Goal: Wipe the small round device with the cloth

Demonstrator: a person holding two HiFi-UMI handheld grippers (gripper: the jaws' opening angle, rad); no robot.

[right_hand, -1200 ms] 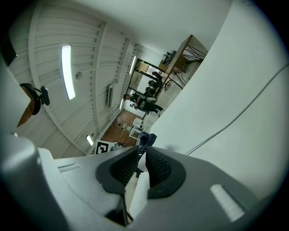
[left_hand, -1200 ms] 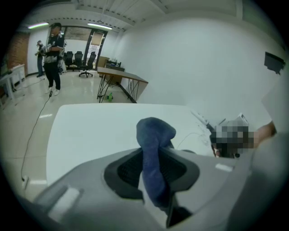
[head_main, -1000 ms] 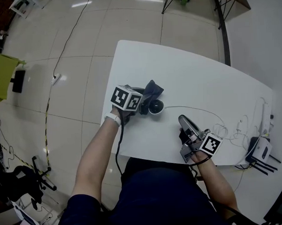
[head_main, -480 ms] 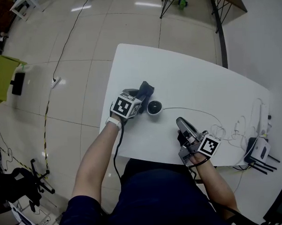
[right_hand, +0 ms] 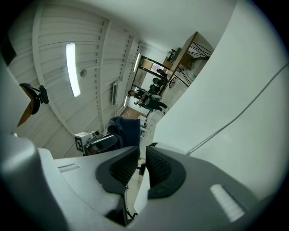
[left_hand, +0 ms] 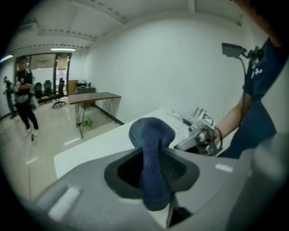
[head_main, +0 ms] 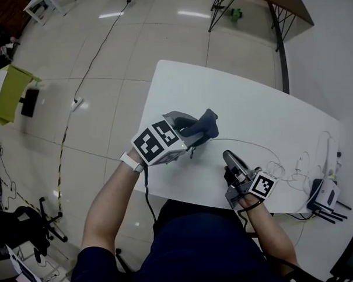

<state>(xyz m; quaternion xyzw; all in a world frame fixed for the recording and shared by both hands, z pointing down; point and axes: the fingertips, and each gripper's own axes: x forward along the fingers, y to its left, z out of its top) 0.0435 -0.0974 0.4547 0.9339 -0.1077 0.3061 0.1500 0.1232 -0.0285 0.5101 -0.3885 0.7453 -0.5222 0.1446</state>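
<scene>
Two grey plastic grippers over smooth white rectangular table [head_main: 251,105]: left gripper [head_main: 189,130], centre, clamped on soft crumpled dark-blue cloth [left_hand: 151,135]; right gripper [head_main: 229,158], lower right, ribbed pads narrowly parted, empty.

The cloth [head_main: 206,125] is dark blue against the plain white table [head_main: 262,104], one marker cube [head_main: 158,142] at centre left and another marker cube [head_main: 264,185] at lower right show black-and-white squares, the floor [head_main: 103,70] is pale beige tile, and the sheet [head_main: 5,92] at upper left is yellow-green.

Head view overhead; gripper views across table [head_main: 245,102]
</scene>
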